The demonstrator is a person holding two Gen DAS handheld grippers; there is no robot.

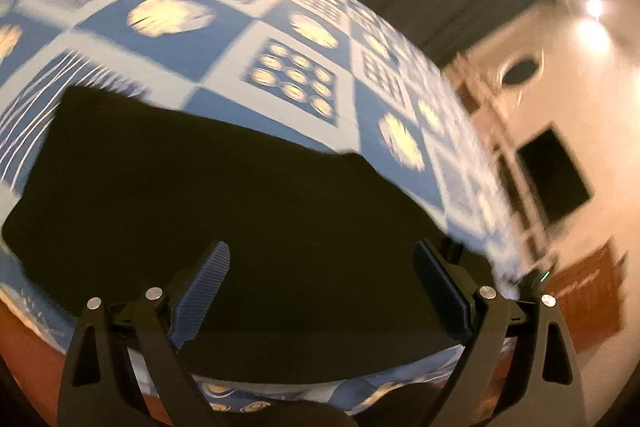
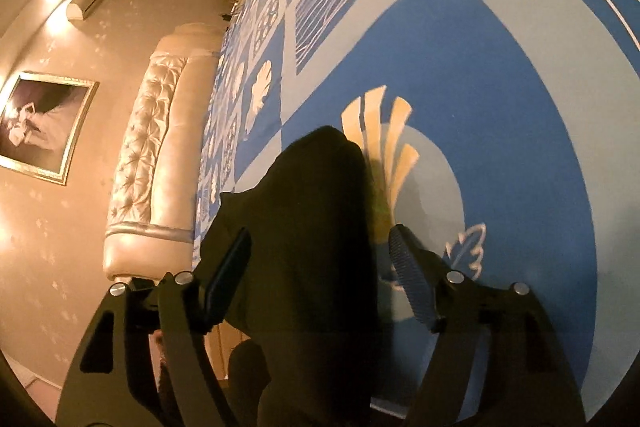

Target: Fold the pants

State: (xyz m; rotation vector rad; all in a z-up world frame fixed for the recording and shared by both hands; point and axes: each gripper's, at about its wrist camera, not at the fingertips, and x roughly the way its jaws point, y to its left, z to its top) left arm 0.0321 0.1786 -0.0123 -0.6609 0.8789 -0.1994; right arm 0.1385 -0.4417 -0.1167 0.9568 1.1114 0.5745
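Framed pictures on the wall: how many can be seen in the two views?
1. A gold-framed picture hangs on the wall at the left of the right wrist view, beside the tufted headboard. The dark rectangle in the blurred left wrist view is unclear, so another may exist.

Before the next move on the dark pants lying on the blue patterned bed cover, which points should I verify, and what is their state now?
1. Left gripper open: ok, fingers wide apart.
2. Right gripper open: ok.
3. Dark pants between the left fingers: ok, fabric lies below the gap, not yet pinched.
4. Pants between the right fingers: ok, a raised fold fills the gap.
5. Pants lying flat on the blue patterned bed cover: cannot tell, dark fabric hides creases.
6. Left view sharp: not ok, motion blur.
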